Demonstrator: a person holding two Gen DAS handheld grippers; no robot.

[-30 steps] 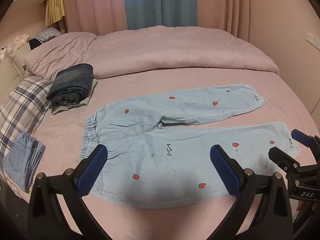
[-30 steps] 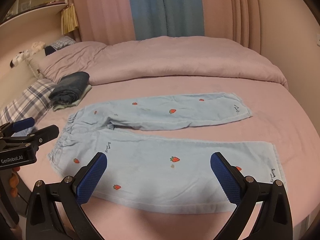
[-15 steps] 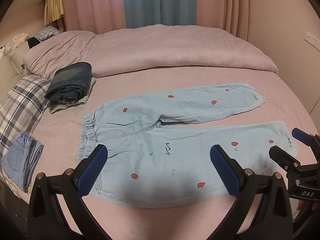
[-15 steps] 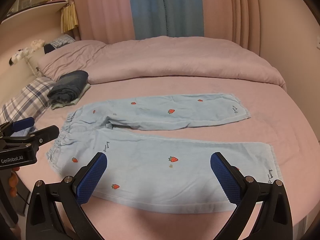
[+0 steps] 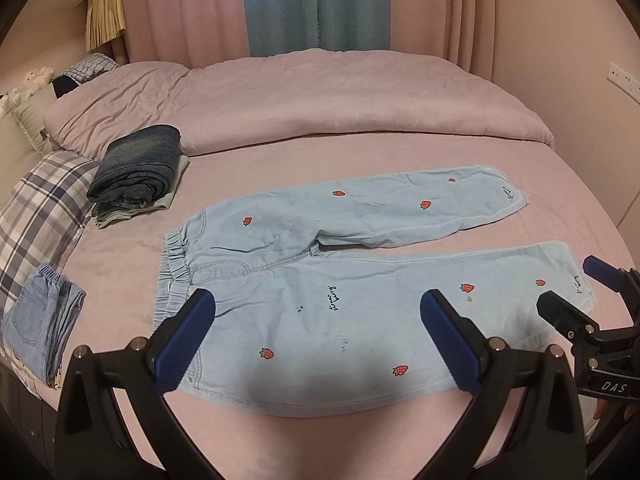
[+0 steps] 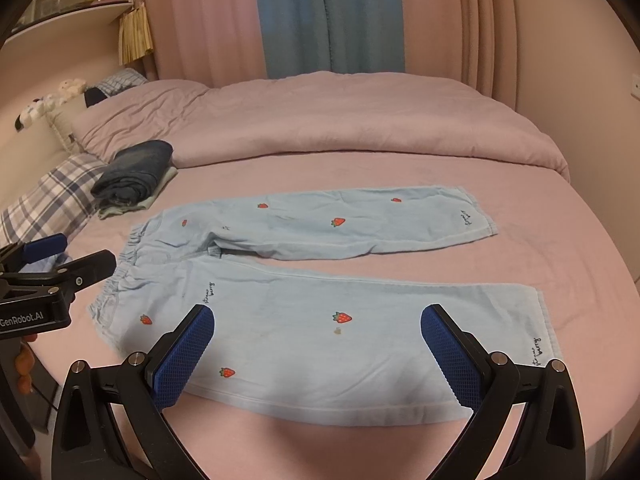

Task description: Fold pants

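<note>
Judging from how the pants point(image 5: 360, 280) lay spread flat on the pink bed point(image 5: 360, 152), both legs apart, nothing had been folded. At the left, by the elastic waistband point(image 5: 172, 272), a shallow pinch could have caught one layer only and dragged the cloth askew. The left gripper point(image 5: 316, 336) hovered over the near leg with its blue pads wide apart, holding nothing. Farther right, the right gripper point(image 6: 316, 348) hung equally wide and empty above the same leg, nearer the hem point(image 6: 548, 332), where a loose grab might have let the cuff slip.
</note>
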